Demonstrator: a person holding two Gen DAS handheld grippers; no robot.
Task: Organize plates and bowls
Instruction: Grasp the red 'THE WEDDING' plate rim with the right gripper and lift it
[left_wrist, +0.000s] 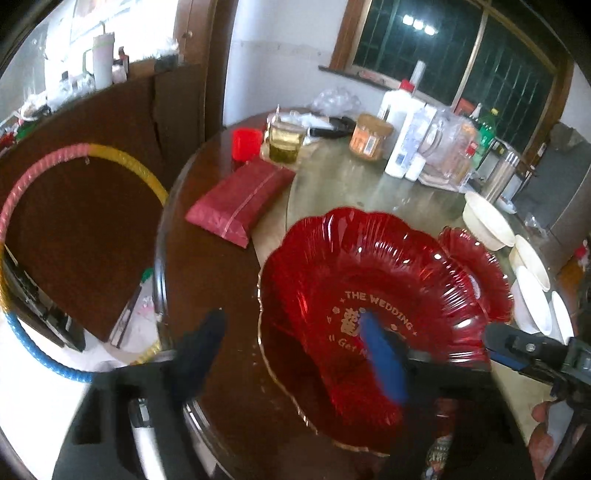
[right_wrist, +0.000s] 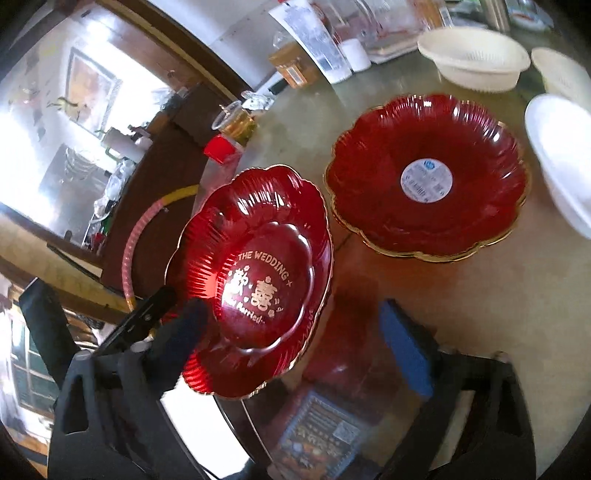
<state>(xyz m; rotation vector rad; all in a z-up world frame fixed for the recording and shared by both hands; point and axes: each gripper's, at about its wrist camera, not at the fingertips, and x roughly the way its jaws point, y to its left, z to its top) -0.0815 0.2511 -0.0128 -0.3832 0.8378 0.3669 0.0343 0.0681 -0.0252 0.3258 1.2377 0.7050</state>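
red wedding plate (right_wrist: 258, 284) sits tilted at near edge of round table (left_wrist: 221, 369), partly overhanging the rim by the look of it. second red plate (right_wrist: 424, 177), w/ round white sticker in its well, lies flat just beside it, further in on the glass top. cream bowls (right_wrist: 476, 59) and a white bowl (right_wrist: 561, 155) beyond that, spread apart, not nested.

handling, my read: thin moulded plastic, translucent, prob light and slightly flexy, glossy so slick under pads. scalloped gold-trim rim is the only sensible hold; fluted wall gives some bite. pinch rim w/ one pad inside, one under. could skate on the glass or tip off the edge if nudged.

looks: deep red, flower-shaped, ribbed sides, gold lettering "the wedding" plus characters in the centre.

left gripper (left_wrist: 295, 354): blue pad over the plate's inside, black finger (left_wrist: 199, 347) outside and well off to the side; partly open, no pinch on the rim visible. blurred, so contact w/ blue pad unclear.

right gripper (right_wrist: 295, 332): jaws apart, black finger (right_wrist: 181, 332) touching or just beside plate's near rim, blue finger (right_wrist: 406, 347) clear of it over the table. not clamped.

plates and bowls not yet stacked.
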